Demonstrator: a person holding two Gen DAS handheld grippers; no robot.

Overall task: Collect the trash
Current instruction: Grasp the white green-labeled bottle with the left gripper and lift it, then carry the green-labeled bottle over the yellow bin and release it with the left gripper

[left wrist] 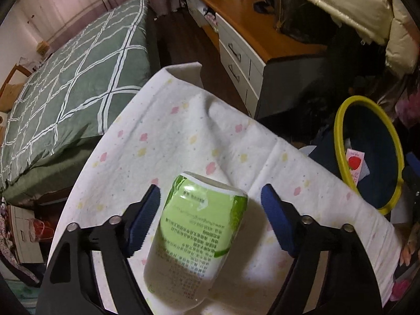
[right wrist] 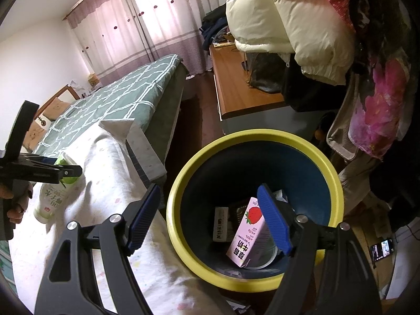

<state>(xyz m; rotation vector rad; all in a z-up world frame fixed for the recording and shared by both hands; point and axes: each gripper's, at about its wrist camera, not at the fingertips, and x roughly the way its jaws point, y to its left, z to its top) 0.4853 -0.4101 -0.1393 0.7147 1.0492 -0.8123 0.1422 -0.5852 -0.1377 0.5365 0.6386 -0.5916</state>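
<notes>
The left hand-held gripper (left wrist: 210, 207) stands released astride the green-labelled bottle (left wrist: 194, 239) lying on the cloth-covered bench (left wrist: 162, 136): squeeze across the label (pads clear of cloth). The right hand-held gripper (right wrist: 210, 218), released and empty, waits over the yellow-rimmed bin (right wrist: 183, 183).

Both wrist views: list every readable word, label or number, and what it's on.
"草莓牛奶": on the pink carton in the bin, beside a strawberry picture.
"00" and "水": on the bottle lying on the cloth; the characters between them are unclear.
Back label of the bottle: fine print, too small to read.
White box in the bin: print blurred, unreadable.
</notes>
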